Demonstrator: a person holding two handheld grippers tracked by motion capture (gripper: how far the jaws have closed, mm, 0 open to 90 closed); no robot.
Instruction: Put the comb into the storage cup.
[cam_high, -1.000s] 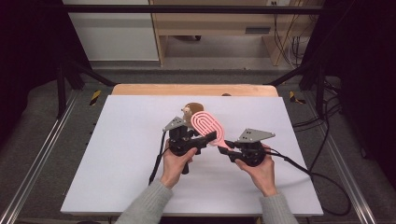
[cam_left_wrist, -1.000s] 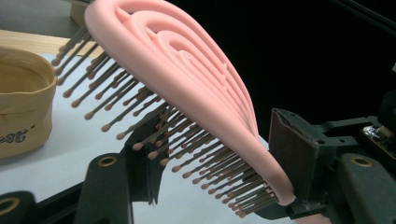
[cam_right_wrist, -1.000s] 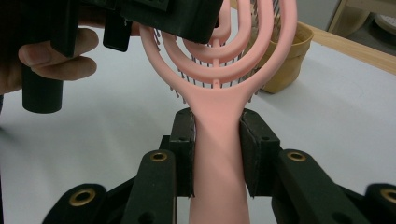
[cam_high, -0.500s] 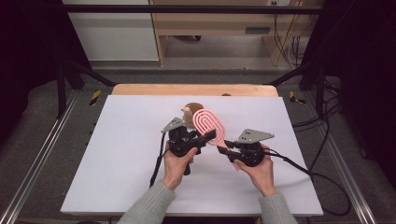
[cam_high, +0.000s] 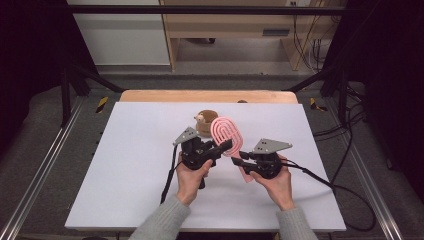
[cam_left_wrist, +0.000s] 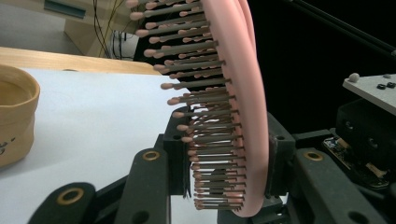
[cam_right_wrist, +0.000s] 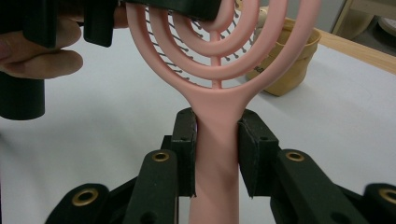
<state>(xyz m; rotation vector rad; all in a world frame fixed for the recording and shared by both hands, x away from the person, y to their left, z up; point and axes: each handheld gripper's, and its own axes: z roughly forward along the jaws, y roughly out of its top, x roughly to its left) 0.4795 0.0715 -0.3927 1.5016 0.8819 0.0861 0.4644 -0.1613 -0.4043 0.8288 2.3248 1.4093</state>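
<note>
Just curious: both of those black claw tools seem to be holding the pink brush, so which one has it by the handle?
The right gripper, clamped on the pink brush's handle. The left gripper has just closed on the brush's head instead, bristles and back between its jaws.

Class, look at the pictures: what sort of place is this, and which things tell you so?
Probably a lab recording station: a white-topped table on a metal frame, dark curtains at both sides, loose cables under a bench behind.
</note>
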